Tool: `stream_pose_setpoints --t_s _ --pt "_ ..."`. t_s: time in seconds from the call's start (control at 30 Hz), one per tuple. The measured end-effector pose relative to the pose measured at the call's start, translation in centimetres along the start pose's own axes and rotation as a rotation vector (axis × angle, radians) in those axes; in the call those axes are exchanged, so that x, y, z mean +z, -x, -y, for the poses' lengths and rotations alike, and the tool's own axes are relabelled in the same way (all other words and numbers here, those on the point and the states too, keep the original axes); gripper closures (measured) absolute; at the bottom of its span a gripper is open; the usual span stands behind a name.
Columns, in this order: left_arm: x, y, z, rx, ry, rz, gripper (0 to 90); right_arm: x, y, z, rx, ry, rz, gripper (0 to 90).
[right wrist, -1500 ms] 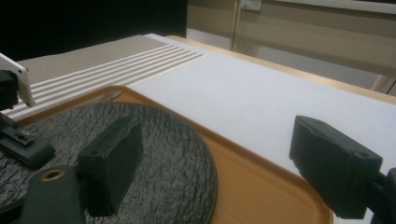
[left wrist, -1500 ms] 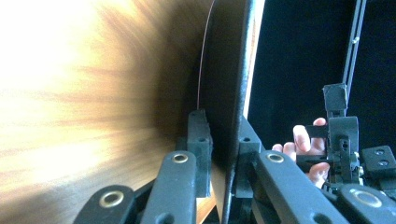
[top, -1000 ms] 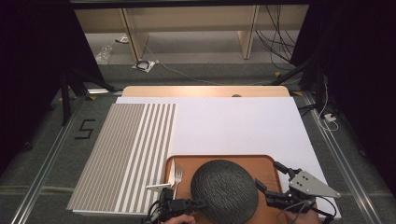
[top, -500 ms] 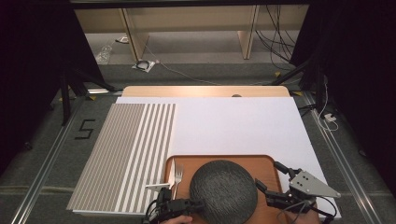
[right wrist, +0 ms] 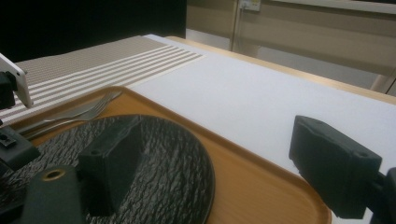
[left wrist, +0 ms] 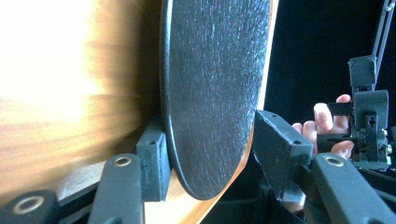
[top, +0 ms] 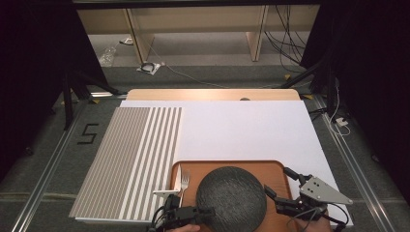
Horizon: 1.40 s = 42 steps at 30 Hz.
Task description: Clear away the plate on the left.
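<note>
The dark textured plate lies flat on the wooden tray at the near edge of the table, with a fork beside it at the tray's left end. The left gripper has just been opening its fingers; they straddle the plate's near-left rim, one under it and one standing clear above. The right gripper hovers open at the plate's right rim, touching nothing. The plate looks stiff, fairly heavy and breakable, its rough surface giving some purchase. The thin rim is the only hold, best taken from both sides.
</note>
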<state>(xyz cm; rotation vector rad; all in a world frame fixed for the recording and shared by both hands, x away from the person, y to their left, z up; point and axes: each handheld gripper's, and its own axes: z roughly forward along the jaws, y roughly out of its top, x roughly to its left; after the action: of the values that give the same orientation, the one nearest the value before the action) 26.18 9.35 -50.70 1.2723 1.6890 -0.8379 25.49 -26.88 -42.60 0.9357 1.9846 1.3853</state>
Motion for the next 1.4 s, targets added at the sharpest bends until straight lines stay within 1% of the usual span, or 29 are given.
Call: stream_pose_setpoints --t_s 0.03,0.1,0.17,0.27,0.37,0.47,0.63,0.9,1.0,1.07,1.13,1.17,1.27,1.4 --pt "-0.1 0.1 0.0 0.002 0.001 -0.001 46.6 0.1 0.0 0.0 0.002 0.01 -0.002 18.6" --pt "-0.2 0.1 0.0 0.008 0.005 0.0 45.6 0.1 0.0 0.0 0.002 0.008 0.0 18.6" --pt "-0.3 0.0 0.1 0.03 0.011 -0.005 45.8 0.1 0.0 0.0 0.0 0.007 0.0 18.6" --pt "-0.7 0.2 -0.2 0.048 0.036 -0.019 45.0 0.0 0.0 0.0 0.001 0.008 -0.001 18.6" --pt "-1.2 0.3 -0.6 0.084 0.071 -0.034 45.6 0.1 0.0 0.0 0.004 0.013 -0.003 18.6" --pt "-1.6 0.6 -0.9 0.133 0.114 -0.063 45.6 0.0 0.0 0.0 0.001 0.008 -0.002 18.6" --pt "-2.2 0.8 -1.3 0.176 0.152 -0.083 45.0 0.1 0.0 0.0 0.001 0.01 -0.004 18.6" --pt "-3.0 1.4 -1.9 0.261 0.21 -0.111 43.0 0.1 0.0 0.0 0.001 0.013 -0.005 18.5" --pt "-3.3 1.7 -2.1 0.301 0.227 -0.115 43.1 0.1 0.0 0.0 0.001 0.018 -0.005 18.5" --pt "-3.5 2.0 -2.2 0.34 0.234 -0.119 43.0 0.0 0.0 0.0 0.001 0.013 -0.005 18.5" --pt "-3.6 2.4 -2.3 0.378 0.229 -0.113 42.3 0.0 0.0 0.0 0.002 0.014 -0.005 18.5" --pt "-3.7 2.7 -2.4 0.41 0.231 -0.117 41.6 0.0 0.0 0.0 0.001 0.014 -0.006 18.5" --pt "-4.1 3.2 -2.4 0.466 0.247 -0.125 40.6 0.0 0.0 0.0 0.002 0.014 -0.007 18.5" --pt "-4.4 3.7 -2.6 0.523 0.264 -0.134 39.6 0.0 0.0 0.0 0.003 0.013 -0.007 18.5"
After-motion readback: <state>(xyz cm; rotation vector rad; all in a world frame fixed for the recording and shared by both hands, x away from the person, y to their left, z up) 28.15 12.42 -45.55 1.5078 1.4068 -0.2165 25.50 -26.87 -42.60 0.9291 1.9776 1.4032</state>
